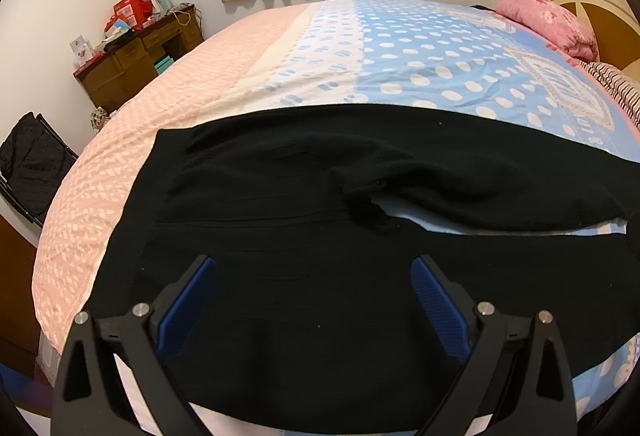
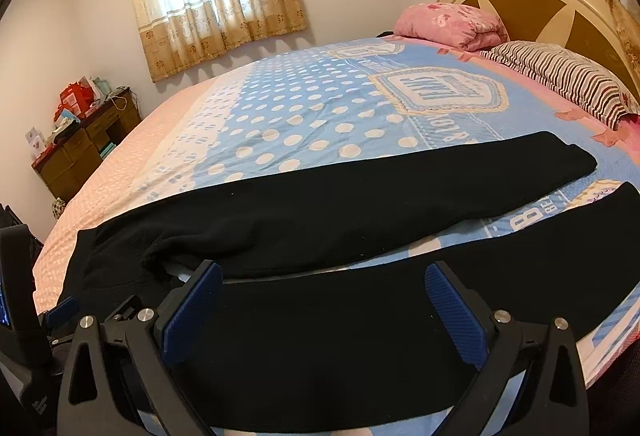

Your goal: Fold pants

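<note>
Pants [image 2: 320,220] lie flat on bed [image 2: 320,108], legs splayed toward 2 o'clock; both grippers, left [image 1: 314,300] and right [image 2: 324,310], hover with jaws wide, empty; one-layer pinch risks dragging, bunching crotch.

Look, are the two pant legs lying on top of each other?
No, the black pants have legs spread apart, with blue bedsheet showing between them.

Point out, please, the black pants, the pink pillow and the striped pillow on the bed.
black pants [image 2: 320,204]: right wrist view, middle of the far leg.
pink pillow [image 2: 448,20]: right wrist view, middle of its top face.
striped pillow [image 2: 568,76]: right wrist view, middle of its striped cover.
</note>
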